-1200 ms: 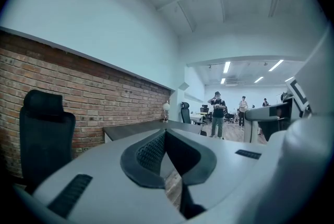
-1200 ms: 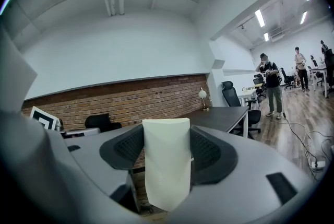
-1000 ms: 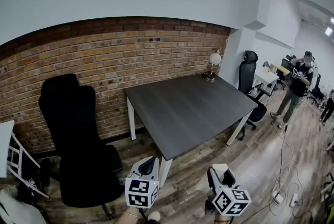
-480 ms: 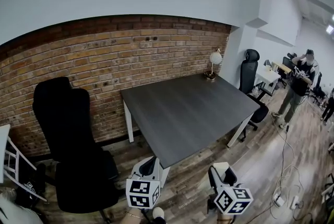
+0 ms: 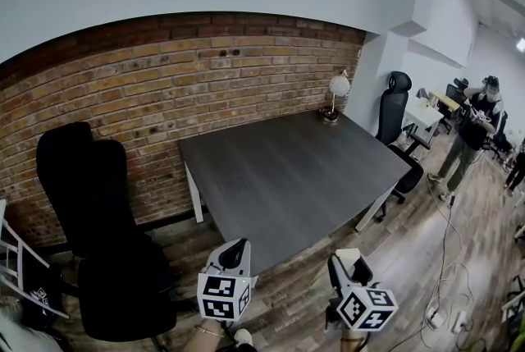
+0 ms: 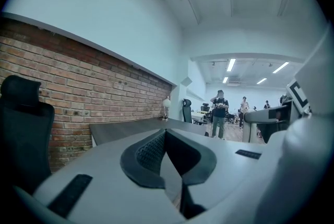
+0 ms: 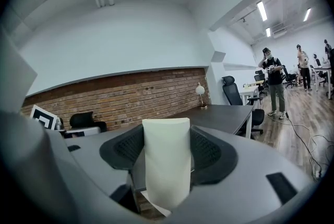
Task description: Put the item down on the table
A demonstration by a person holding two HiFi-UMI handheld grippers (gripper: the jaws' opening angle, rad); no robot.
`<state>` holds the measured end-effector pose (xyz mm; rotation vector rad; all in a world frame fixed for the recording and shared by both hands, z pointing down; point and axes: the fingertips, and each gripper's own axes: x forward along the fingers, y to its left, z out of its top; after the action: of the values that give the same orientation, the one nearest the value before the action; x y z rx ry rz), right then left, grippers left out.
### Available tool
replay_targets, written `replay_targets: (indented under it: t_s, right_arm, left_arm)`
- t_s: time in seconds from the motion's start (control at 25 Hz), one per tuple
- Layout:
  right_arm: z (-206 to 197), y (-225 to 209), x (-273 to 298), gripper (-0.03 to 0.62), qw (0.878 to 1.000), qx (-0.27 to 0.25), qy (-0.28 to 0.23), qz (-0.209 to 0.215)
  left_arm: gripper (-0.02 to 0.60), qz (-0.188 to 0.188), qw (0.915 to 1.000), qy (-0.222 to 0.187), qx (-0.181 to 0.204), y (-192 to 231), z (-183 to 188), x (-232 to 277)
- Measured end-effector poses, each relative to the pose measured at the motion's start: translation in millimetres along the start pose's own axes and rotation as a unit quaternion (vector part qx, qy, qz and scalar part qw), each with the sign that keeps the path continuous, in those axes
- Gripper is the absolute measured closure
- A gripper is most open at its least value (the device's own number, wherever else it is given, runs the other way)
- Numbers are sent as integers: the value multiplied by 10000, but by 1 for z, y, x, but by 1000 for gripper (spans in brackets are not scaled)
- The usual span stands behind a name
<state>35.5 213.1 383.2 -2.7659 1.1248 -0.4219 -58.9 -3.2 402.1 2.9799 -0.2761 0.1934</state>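
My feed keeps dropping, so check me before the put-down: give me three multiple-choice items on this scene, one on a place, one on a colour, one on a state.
1. Where on the table does the lamp stand?
A) at the far corner by the brick wall
B) at the near edge
C) in the middle

2. What colour is the item in the right claw?
A) red
B) white
C) black

3. How is the left claw?
A) wide open
B) shut on a cup
C) shut, holding nothing

Answers:
1 A: the head view shows the lamp on the tabletop's far corner, next to the bricks.
2 B: the right gripper view shows a white item between the jaws.
3 C: the left gripper view shows the jaw tips meeting with nothing between them.
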Motion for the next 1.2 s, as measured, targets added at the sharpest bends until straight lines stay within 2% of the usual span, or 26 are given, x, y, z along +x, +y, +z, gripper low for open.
replay_targets:
  t_s: [0.32,0.68,1.2]
  right_arm:
    - [24,-6,58,301,9997,-173,-37,148]
    - [34,-10,117,301,9991,-234,-28,353]
    - [32,-22,147,301,9993,-176,117,298]
  left_arm:
    - [566,84,9999,-98,32,22,19,49]
    - [566,237,9997,-102,56,49,22,91]
    - [566,250,9995,183,74,58,6,111]
